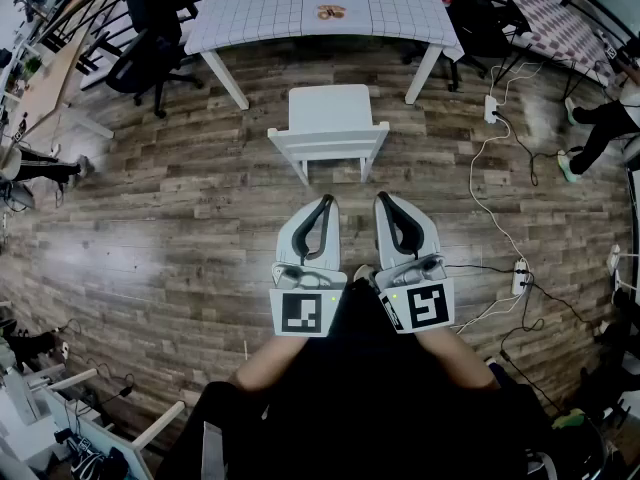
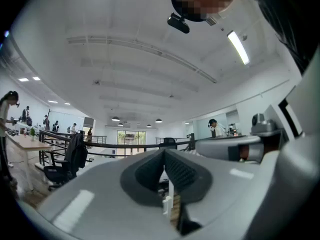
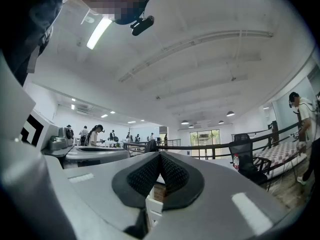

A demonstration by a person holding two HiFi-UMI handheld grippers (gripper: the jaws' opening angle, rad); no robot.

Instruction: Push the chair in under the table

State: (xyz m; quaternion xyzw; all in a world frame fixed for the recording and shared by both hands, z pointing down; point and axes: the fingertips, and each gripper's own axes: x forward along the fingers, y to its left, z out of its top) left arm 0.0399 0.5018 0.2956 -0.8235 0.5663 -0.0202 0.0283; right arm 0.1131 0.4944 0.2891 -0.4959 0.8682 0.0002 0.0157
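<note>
A white chair [image 1: 330, 123] stands pulled out from the table [image 1: 400, 8], which has a white gridded cloth; the chair's back faces me. Both grippers are held level side by side, a short way in front of the chair back and apart from it. My left gripper [image 1: 327, 201] is shut with nothing in it, and so is my right gripper [image 1: 381, 198]. In the left gripper view the dark pads [image 2: 182, 171] meet at the tip, with a sliver of the white chair [image 2: 167, 204] below. The right gripper view shows its pads [image 3: 172, 174] closed likewise, with a strip of the chair [image 3: 152, 201] under them.
Black office chairs [image 1: 150, 58] stand left of the table. White cables and power strips [image 1: 520, 278] lie on the wooden floor at the right. A person's legs [image 1: 600, 128] show at the far right. A small orange object [image 1: 331, 12] lies on the table.
</note>
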